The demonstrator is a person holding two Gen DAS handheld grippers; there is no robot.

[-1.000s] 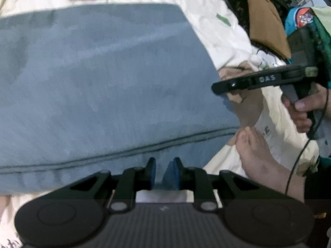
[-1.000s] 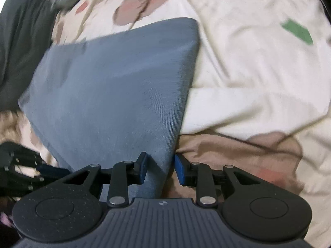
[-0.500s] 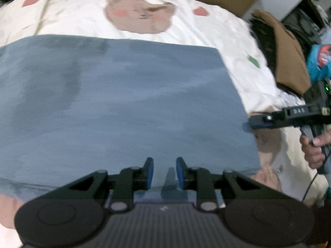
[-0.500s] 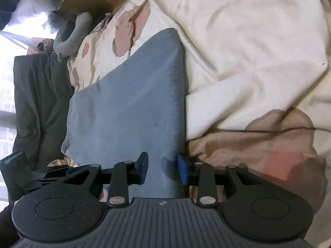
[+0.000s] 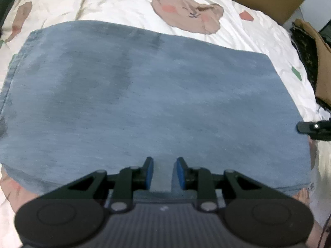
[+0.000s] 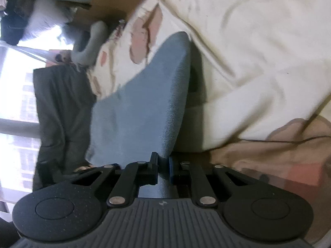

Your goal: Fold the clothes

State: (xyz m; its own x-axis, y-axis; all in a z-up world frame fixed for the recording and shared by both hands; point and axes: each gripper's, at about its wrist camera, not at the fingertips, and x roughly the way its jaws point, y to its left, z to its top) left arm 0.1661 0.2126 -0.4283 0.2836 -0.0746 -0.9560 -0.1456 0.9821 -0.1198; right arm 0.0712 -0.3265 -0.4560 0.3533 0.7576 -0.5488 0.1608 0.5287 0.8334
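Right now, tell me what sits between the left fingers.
Left wrist view: only the blue garment beneath the left gripper; its fingers stand apart, not pinching it.

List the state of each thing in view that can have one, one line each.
blue garment: folded, lying flat on the bedsheet, its right edge lifted.
left gripper: jaws parted over the garment's near edge, gripping nothing.
right gripper: jaws closing on the garment's edge, cloth between them.
bedsheet: spread out, wrinkled.

A bear-print bedspread (image 5: 186, 10) covers the bed — a bright window (image 6: 14, 95) glares at left.
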